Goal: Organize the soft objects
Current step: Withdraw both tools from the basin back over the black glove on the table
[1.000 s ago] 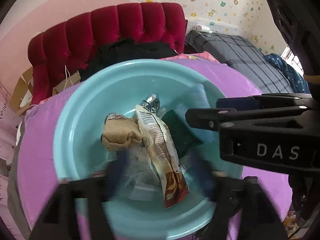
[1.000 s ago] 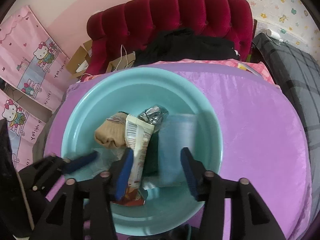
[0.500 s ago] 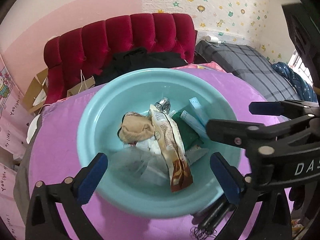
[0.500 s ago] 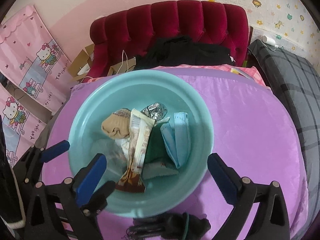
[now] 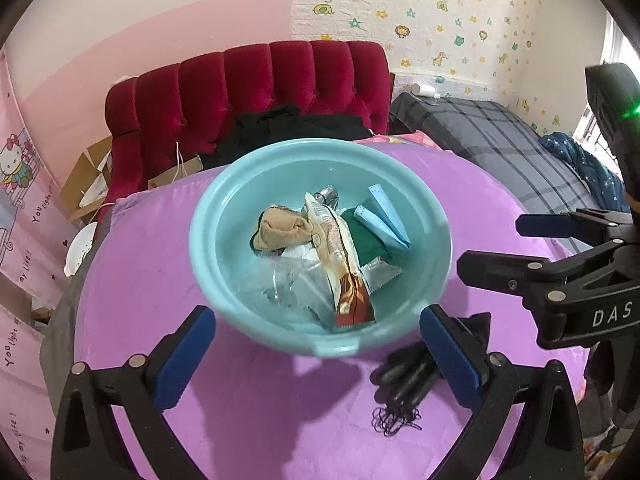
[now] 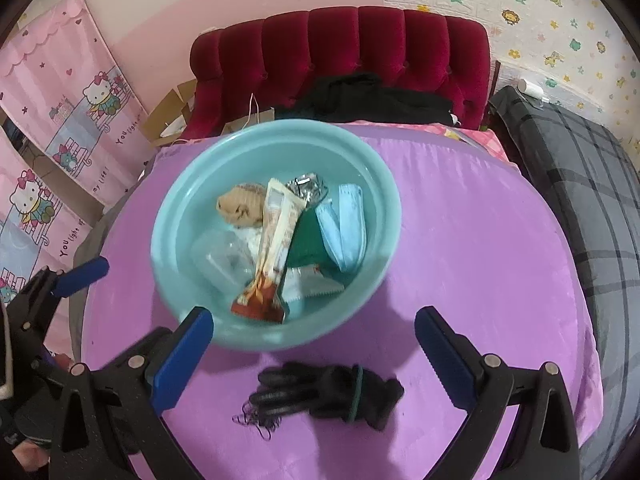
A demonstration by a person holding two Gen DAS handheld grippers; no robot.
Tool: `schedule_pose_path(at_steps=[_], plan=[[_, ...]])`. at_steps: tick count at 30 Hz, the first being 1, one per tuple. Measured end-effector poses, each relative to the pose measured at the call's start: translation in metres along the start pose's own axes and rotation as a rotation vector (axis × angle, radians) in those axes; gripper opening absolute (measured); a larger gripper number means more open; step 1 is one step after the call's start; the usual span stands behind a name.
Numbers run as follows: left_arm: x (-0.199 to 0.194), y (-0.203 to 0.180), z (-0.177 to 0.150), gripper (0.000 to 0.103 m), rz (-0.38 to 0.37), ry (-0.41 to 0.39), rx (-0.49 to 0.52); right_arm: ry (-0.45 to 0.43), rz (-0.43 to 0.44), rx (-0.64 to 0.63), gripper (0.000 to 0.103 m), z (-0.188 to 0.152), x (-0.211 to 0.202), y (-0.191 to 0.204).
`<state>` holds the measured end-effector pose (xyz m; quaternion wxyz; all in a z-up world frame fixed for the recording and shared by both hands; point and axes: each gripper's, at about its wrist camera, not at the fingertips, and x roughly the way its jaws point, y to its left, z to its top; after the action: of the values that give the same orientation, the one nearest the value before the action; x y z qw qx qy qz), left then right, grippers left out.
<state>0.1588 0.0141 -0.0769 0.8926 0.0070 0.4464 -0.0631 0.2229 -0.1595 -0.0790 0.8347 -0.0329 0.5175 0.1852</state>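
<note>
A teal basin (image 6: 276, 332) is sitting on the purple table (image 6: 480, 260), holding a tan sock (image 6: 240, 204), mask (image 6: 348, 224) and wrappers. A black glove (image 6: 328, 394), limp and light, is lying just before it; its bunched cuff is judged the best hold. Both grippers, left (image 5: 316, 356) and right (image 6: 316, 356), are being held released, empty.

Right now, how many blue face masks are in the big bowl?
2. Both blue face masks lie side by side, touching, on the right side of the teal bowl, next to the green cloth. More could hide under the pile.
</note>
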Motion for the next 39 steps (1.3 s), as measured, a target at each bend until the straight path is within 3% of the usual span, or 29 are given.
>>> schedule_pose_path(at_steps=[21, 32, 39], plan=[[-0.031, -0.02, -0.079, 0.103, -0.006, -0.006, 0.009, -0.034, -0.041, -0.032, 0.103, -0.075, -0.031, 0.001], [-0.02, -0.033, -0.124, 0.103, 0.013, 0.004, 0.005, -0.061, -0.052, -0.022, 0.103, -0.122, -0.021, -0.008], [-0.006, -0.043, -0.147, 0.103, 0.015, 0.052, 0.004, -0.049, -0.066, -0.002, 0.103, -0.15, -0.008, -0.013]])
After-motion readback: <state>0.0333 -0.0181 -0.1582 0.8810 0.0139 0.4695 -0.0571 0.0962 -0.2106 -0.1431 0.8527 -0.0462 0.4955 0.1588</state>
